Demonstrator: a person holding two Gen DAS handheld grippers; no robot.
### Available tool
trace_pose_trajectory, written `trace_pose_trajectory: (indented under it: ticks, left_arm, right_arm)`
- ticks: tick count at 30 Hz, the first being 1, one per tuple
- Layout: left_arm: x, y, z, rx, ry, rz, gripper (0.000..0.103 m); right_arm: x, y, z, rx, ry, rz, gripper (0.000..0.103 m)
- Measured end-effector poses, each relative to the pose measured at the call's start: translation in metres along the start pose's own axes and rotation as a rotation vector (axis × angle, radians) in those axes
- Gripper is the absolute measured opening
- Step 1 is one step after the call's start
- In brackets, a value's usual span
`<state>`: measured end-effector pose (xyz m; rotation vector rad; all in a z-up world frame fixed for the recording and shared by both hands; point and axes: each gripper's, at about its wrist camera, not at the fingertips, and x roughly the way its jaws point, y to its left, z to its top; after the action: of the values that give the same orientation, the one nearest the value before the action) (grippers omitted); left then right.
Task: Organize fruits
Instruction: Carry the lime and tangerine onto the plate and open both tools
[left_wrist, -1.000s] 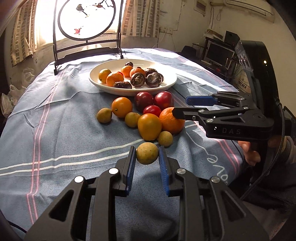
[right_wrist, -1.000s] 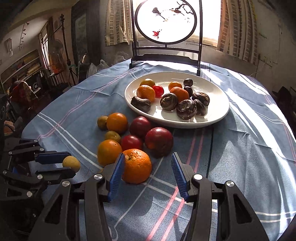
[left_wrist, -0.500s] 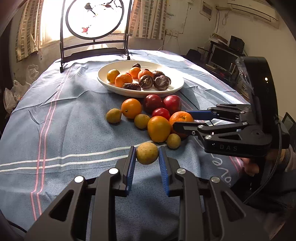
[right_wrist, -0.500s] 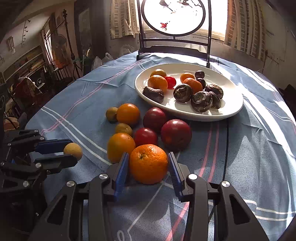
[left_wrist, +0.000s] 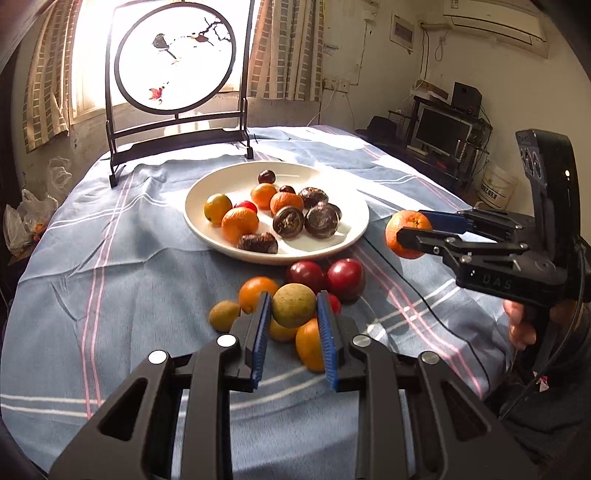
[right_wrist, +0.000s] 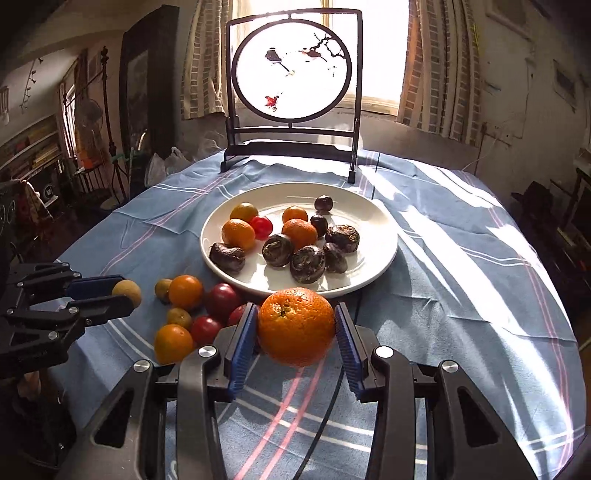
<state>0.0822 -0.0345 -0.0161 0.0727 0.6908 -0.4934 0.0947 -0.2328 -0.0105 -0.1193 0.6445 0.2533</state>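
Observation:
My left gripper (left_wrist: 291, 308) is shut on a small yellow-green round fruit (left_wrist: 293, 304), held in the air above the loose fruit on the cloth. My right gripper (right_wrist: 295, 326) is shut on a big orange (right_wrist: 296, 325), lifted just in front of the white plate (right_wrist: 373, 221). Each gripper shows in the other's view: the right one with its orange (left_wrist: 408, 233) beside the plate's right rim (left_wrist: 354, 206), the left one with its yellow-green fruit (right_wrist: 127, 292) at the far left. The plate holds small oranges, a red fruit and several dark wrinkled fruits.
Loose oranges (right_wrist: 185, 291), red plums (left_wrist: 343, 278) and small yellow-green fruits (left_wrist: 223, 315) lie on the blue striped tablecloth (right_wrist: 461, 295) in front of the plate. A dark-framed round painted screen (right_wrist: 293, 77) stands behind the plate. A hand (left_wrist: 521, 326) holds the right gripper's handle.
Both grippers have risen from the cloth and moved toward the plate. The right jaws closed on the big orange and lifted it; the left kept its grip on the yellow-green fruit.

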Motion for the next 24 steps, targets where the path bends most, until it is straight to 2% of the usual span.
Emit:
trace_pose_trajectory:
  ticks: [8, 21, 22, 23, 24]
  left_arm:
    - [0.044, 0.013, 0.052, 0.007, 0.004, 0.032, 0.024]
    - [0.11, 0.043, 0.086, -0.084, 0.055, 0.042, 0.025]
    - [0.116, 0.046, 0.089, -0.098, 0.065, 0.042, 0.031]
    - [0.121, 0.05, 0.09, -0.116, 0.073, 0.046, 0.044]
    - [0.122, 0.055, 0.09, -0.137, 0.073, 0.05, 0.049]
  right_arm:
    - [0.023, -0.01, 0.031, -0.015, -0.018, -0.032, 0.043]
    - [0.077, -0.021, 0.069, -0.003, 0.005, -0.045, 0.043]
    - [0.083, -0.021, 0.072, -0.002, 0.012, -0.032, 0.044]
    - [0.086, -0.022, 0.074, 0.002, 0.013, -0.027, 0.044]
    - [0.087, -0.022, 0.075, 0.002, 0.004, -0.041, 0.046]
